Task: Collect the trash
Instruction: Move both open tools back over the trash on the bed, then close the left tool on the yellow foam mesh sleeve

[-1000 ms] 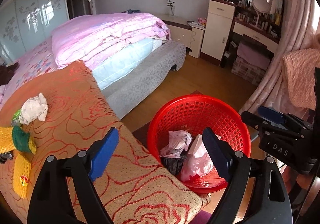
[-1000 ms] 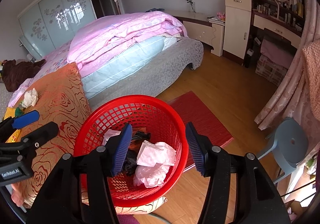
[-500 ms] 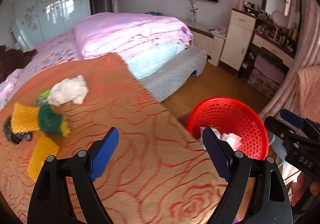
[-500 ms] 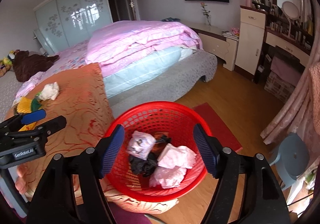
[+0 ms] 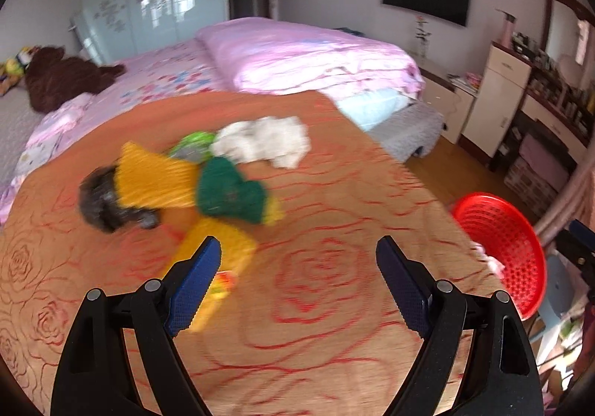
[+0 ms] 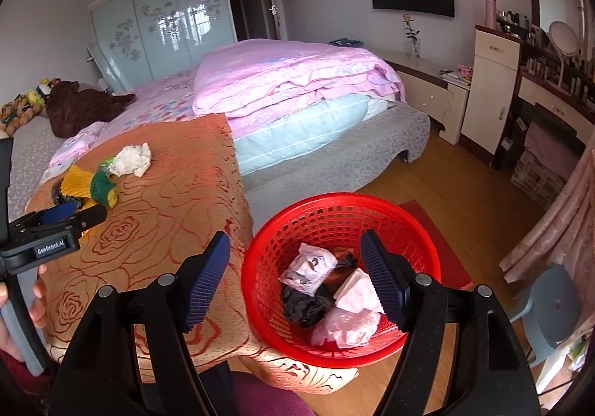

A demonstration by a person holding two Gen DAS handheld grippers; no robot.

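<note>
Left claw [image 5: 293,263], jaws spread and empty, hovers just short of the crumpled yellow-green wrapper pile [image 5: 193,189]; right claw [image 6: 293,278] waits open over the red mesh plastic basket [image 6: 416,230].

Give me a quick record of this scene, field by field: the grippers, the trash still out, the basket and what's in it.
left gripper: open, empty, above the orange cloth, facing the trash pile
right gripper: open, empty, over the basket's near side
trash still out: white crumpled tissue, yellow and green wrapper, dark wad, all on the cloth
red basket: at the cloth's edge, over the floor
basket contents: pink-white wads, a black wad
</note>
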